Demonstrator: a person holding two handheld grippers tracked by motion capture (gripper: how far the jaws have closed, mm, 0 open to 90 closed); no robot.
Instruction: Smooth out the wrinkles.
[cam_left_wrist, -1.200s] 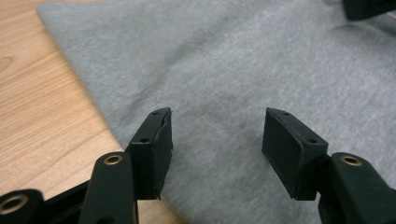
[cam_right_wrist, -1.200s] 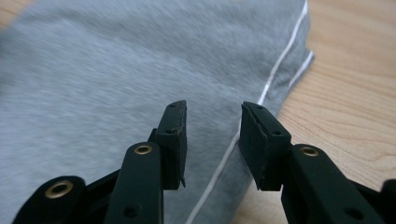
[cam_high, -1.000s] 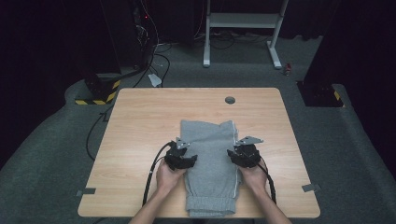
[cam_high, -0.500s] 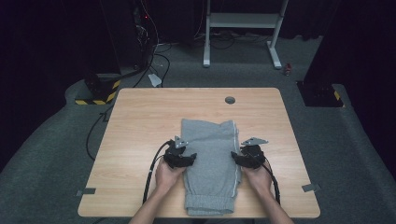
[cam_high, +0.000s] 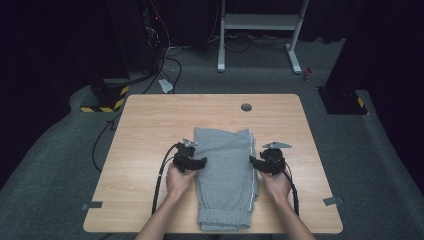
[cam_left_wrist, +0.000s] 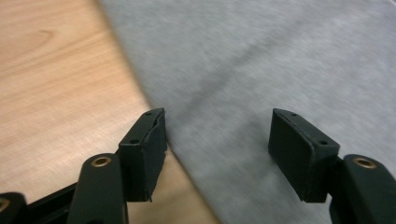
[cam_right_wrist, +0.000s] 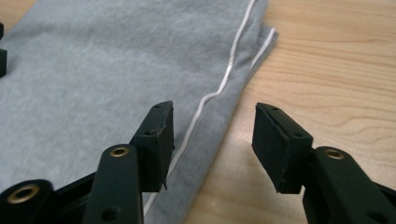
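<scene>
On the pale wooden desk (cam_high: 150, 120) the left hand-held gripper (cam_high: 200, 163) sits at the left edge of the folded grey sweatpants (cam_high: 225, 175), its jaws wide, having just been opening, with the cloth's edge lying under the gap but not pinched. The sweatpants lie flat near the person's side of the desk, cuffs toward its near edge and a white side stripe (cam_right_wrist: 224, 84) along their right side. At that right edge the right hand-held gripper (cam_high: 256, 163) stands wide as well, its jaws astride the striped hem without pressing it.

Folded grey sweatpants (cam_high: 225, 175), white side stripe, flat on the table's near middle, cuffs nearest
</scene>
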